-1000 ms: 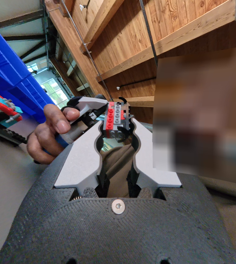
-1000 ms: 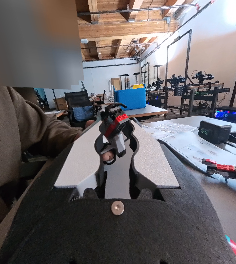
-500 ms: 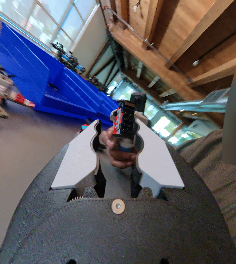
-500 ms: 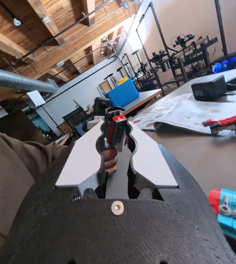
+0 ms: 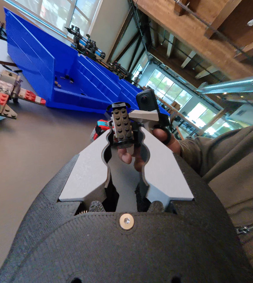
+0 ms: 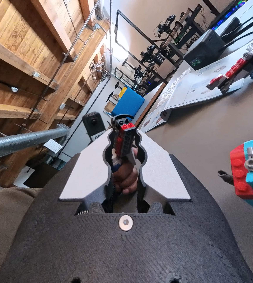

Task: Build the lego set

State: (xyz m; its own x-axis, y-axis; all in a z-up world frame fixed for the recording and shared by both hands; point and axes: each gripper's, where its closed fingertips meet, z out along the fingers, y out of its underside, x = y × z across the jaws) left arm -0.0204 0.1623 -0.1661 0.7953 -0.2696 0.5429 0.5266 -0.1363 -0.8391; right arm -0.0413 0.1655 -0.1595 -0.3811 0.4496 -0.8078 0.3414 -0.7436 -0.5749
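I see a small brick assembly (image 5: 123, 127) raised well above the tabletop (image 5: 30, 145), standing roughly on end. It is built of dark grey, black and red studded bricks, with a thin black arch piece at its top end. One broad face shows two rows of dark studs; the top end shows two black and two red studs (image 6: 125, 123). It sits between the tips of both claws at once.

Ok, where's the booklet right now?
In the right wrist view, the booklet lies open on the table at upper right, with the brick model standing on it and the black box just behind.
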